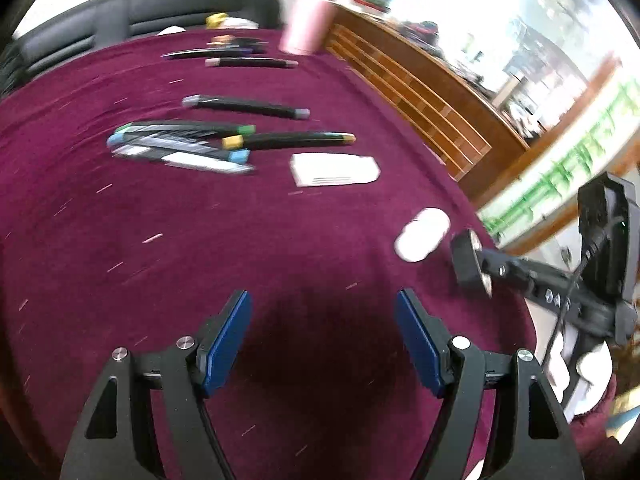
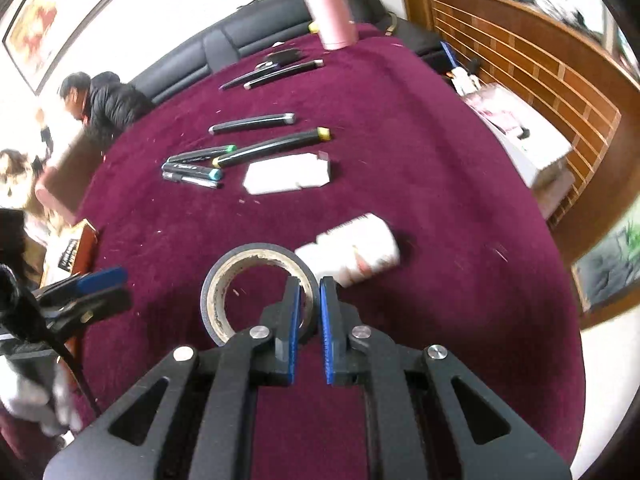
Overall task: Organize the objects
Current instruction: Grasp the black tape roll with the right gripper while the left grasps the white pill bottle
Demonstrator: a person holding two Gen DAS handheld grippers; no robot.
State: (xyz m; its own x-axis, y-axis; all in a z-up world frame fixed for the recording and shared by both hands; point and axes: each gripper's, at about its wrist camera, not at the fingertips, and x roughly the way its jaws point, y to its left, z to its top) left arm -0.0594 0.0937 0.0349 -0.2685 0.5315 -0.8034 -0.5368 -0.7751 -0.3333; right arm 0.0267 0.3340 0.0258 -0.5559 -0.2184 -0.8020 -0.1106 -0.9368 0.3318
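Maroon tablecloth lies bare beneath left gripper's apart jaws; right gripper clamps tape roll rim.

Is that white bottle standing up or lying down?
Lying down: the white bottle rests on its side on the maroon cloth, cap end pointing left.

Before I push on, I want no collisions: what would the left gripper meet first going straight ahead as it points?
The left gripper is open and empty. Ahead lies only bare cloth, which it would probably touch first. The white box lies further on, though depth is unclear.
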